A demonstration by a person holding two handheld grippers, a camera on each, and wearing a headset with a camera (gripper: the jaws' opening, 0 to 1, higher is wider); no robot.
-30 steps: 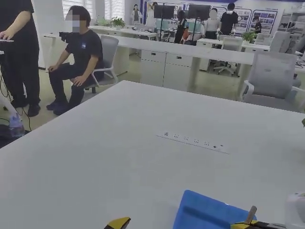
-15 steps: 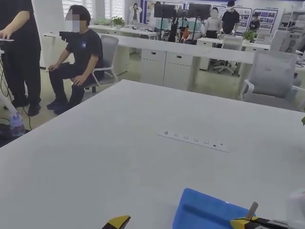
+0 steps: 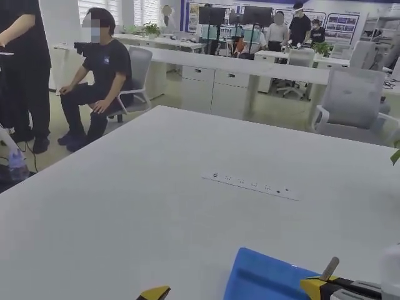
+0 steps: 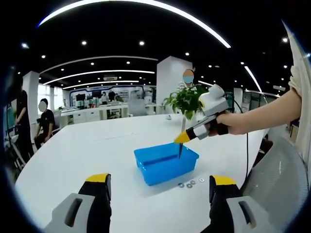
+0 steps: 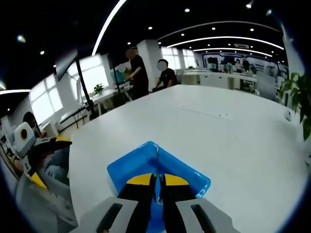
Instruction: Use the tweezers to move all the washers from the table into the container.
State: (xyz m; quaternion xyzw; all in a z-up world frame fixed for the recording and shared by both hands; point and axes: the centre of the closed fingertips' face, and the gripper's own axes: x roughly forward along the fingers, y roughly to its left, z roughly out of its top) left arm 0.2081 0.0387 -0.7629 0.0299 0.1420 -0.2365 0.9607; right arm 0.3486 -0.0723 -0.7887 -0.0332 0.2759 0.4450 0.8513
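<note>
Left gripper: jaws spread, empty, lower centre of its view. Container: centre. Right gripper, pressed together on the tweezers, has edged slightly further into the head view's lower right. The tips hang over the container. Washers lie on the table just beside it. Whether a washer is pinched cannot be told. Pickups likely remain.

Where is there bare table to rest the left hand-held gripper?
Bare table runs wide between the blue container and the socket strip, and on past the strip. It is crowded beside the container, where washers lie, and over it, where the right hand-held gripper holds the tweezers.
</note>
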